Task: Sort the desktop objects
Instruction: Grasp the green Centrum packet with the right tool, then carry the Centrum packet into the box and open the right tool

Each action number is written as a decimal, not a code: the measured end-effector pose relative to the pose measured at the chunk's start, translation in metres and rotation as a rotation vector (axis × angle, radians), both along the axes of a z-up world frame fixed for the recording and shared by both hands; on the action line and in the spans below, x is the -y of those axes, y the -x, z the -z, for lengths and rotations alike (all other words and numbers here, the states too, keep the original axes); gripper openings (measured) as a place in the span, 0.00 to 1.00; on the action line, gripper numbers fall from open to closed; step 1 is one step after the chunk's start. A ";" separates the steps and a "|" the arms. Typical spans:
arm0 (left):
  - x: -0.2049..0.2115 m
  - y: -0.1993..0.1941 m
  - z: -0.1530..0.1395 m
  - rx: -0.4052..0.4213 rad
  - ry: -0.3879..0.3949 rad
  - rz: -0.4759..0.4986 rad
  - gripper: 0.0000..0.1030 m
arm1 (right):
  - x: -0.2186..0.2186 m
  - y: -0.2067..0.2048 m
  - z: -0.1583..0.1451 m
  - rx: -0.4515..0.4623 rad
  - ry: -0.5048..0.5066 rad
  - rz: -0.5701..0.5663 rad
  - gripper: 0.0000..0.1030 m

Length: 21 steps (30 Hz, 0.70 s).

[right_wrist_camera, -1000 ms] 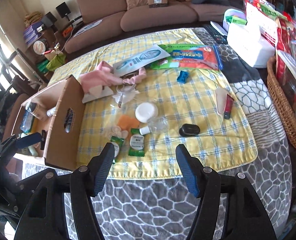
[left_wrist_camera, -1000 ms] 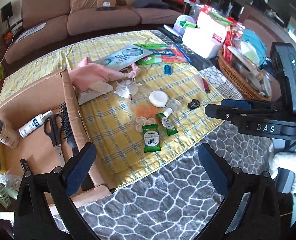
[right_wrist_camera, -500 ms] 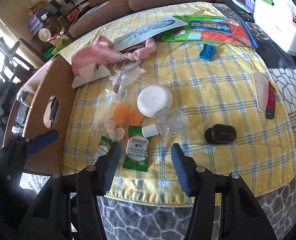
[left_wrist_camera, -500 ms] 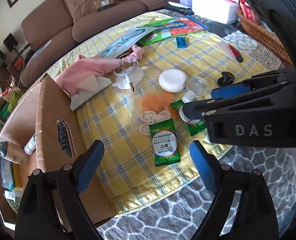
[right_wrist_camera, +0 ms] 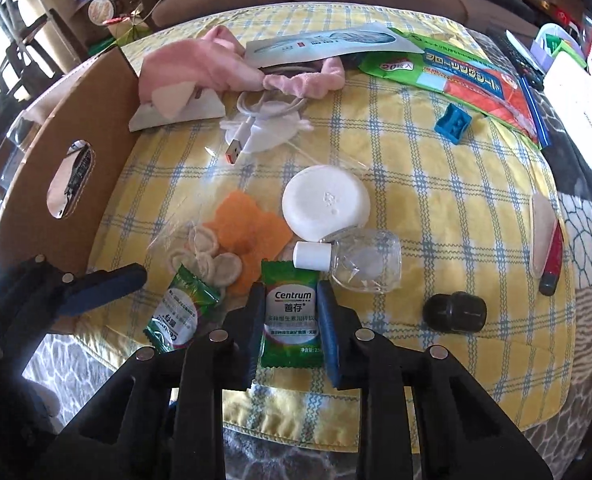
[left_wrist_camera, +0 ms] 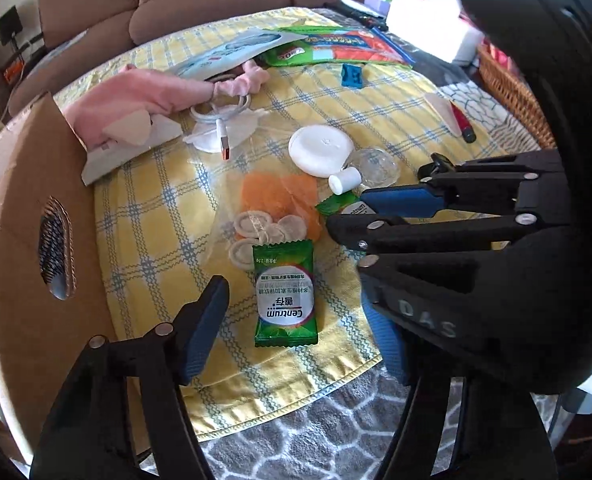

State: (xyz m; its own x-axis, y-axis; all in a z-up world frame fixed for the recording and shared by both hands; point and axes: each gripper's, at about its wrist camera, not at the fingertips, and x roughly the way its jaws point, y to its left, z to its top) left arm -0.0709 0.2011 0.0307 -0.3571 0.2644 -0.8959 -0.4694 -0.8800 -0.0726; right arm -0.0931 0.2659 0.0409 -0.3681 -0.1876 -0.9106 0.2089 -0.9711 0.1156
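- Both grippers have dropped down a lot closer to the yellow checked cloth (right_wrist_camera: 435, 184) than they were a second ago, and each one is now lined up on its own green Centrum sachet.
- The right gripper (right_wrist_camera: 286, 322) was wide apart before; its jaws are closing now, with a pad on each long edge of the right Centrum sachet (right_wrist_camera: 290, 316). Looks like they're touching or about to, the packet is still flat on the cloth, so I wouldn't call it a proper grip yet.
- That sachet sits just in front of the small clear bottle (right_wrist_camera: 359, 260) with the white cap.
- The left gripper (left_wrist_camera: 292, 324) is closing too but is still pretty wide. The left Centrum sachet (left_wrist_camera: 286, 296) lies between the fingers, clear of the left pad; the right pad is mostly hidden behind the other gripper.
- That one is just in front of the clear bag of finger cots (left_wrist_camera: 264, 228).
- So it reads as a double pick in progress, and the cardboard box (left_wrist_camera: 36, 216) to the left of the cloth is probably where they go.
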 end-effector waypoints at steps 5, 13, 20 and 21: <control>0.007 0.006 0.006 0.017 -0.039 -0.043 0.55 | -0.027 -0.014 -0.011 -0.027 0.088 0.049 0.23; 0.011 0.013 -0.005 0.038 -0.081 -0.042 0.22 | -0.045 -0.026 -0.050 -0.079 0.192 0.113 0.23; 0.035 0.006 -0.074 -0.011 -0.180 -0.022 0.22 | -0.030 -0.039 -0.089 -0.120 0.205 0.095 0.23; 0.043 0.006 -0.086 -0.019 -0.194 -0.023 0.22 | -0.023 -0.040 -0.096 -0.127 0.208 0.088 0.23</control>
